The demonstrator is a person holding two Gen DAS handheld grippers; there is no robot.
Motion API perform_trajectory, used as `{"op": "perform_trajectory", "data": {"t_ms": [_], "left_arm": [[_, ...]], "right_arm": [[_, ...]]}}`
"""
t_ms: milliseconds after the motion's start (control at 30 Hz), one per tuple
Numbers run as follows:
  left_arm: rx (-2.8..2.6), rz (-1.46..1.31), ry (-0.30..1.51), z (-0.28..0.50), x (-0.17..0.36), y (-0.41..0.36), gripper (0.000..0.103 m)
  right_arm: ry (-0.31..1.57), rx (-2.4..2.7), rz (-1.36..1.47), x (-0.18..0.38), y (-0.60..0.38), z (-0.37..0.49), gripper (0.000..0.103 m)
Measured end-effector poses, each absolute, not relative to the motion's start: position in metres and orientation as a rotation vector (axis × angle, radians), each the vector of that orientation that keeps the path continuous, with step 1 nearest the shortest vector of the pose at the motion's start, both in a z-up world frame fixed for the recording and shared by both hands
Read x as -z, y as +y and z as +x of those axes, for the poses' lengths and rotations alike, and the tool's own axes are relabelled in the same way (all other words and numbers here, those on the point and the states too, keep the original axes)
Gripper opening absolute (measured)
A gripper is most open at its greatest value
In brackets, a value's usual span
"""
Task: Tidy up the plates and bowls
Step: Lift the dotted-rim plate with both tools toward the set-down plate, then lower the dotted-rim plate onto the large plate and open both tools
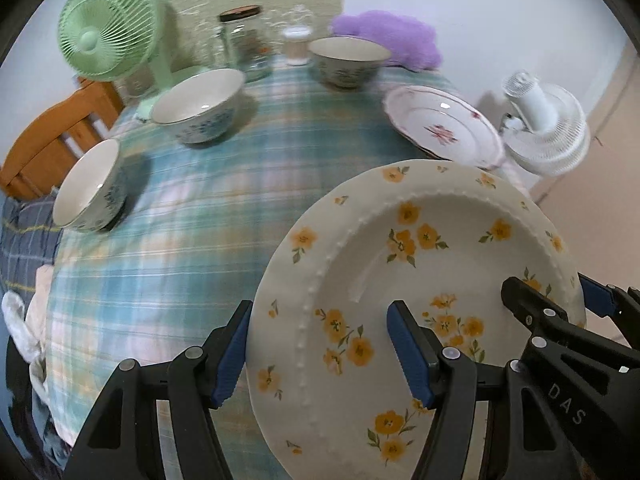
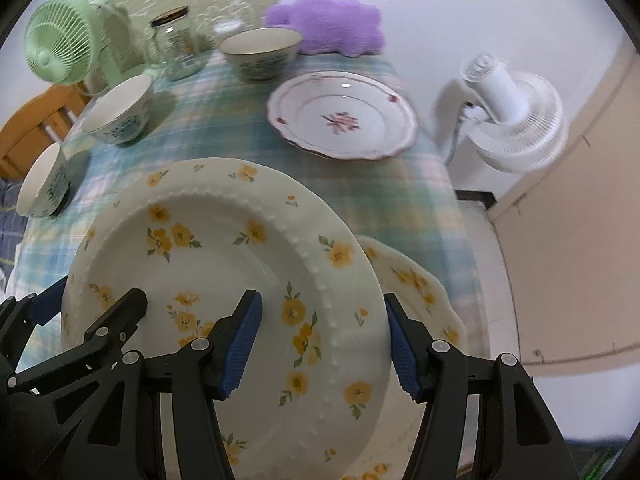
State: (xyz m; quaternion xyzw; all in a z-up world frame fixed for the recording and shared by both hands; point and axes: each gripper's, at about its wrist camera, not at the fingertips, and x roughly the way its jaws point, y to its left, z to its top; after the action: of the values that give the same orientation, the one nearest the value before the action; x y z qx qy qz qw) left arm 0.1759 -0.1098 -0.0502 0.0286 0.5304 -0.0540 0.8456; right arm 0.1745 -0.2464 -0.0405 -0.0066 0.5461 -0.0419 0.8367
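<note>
Yellow-flowered plate [image 1: 420, 300] held off the checked tablecloth [image 1: 180, 232], tilted. Left gripper [image 1: 320, 350] clamps its rim at 9 o'clock, jaws about half open; right gripper [image 2: 322, 344] clamps the 3 o'clock rim likewise. Second yellow plate [image 2: 420, 292] lies underneath. Pink-flowered plate [image 2: 344, 116] at 1 o'clock; three bowls [image 1: 200, 106] from 9 to 12.
</note>
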Motion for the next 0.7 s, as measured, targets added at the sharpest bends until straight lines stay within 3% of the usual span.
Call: {"op": "perform_trajectory", "data": {"t_ms": [700], "left_arm": [[0.134,0.049,1.184,0.145,0.082,-0.198,0.067]], "right_arm": [[1.181,0.162,-0.025,0.065,-0.331,0.136,0.065]]}}
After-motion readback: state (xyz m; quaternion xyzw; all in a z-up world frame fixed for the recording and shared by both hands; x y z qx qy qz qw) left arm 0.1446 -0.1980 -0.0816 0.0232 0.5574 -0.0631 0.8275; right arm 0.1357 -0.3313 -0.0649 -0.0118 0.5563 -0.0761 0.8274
